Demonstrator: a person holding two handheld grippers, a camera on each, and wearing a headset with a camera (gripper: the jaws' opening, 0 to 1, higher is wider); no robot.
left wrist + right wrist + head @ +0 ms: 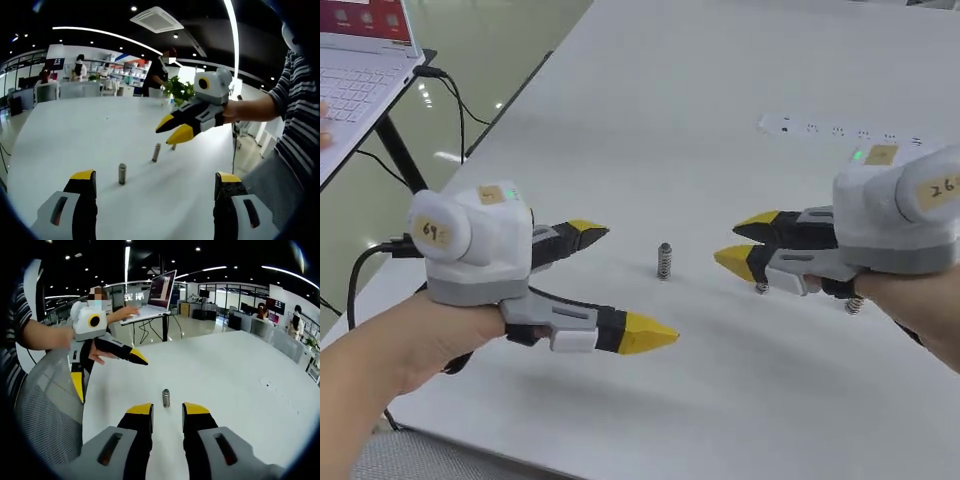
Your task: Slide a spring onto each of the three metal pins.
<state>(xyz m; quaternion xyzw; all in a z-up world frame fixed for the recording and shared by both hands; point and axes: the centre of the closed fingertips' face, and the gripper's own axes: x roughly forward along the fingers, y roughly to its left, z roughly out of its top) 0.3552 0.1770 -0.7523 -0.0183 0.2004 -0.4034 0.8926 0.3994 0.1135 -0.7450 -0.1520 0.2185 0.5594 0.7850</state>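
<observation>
A short metal pin with a spring coiled round it stands upright on the white table, between the two grippers. It also appears as the pin and as the pin just beyond my right jaws. Two more small coiled pieces, one and another, sit under the right gripper; the left gripper view shows them as pin and pin. My left gripper is wide open and holds nothing. My right gripper is open with a narrow gap, also holding nothing.
A white power strip lies at the far right of the table. A laptop on a stand is off the table's left edge, with a black cable hanging. A hand rests on the laptop. People stand in the background.
</observation>
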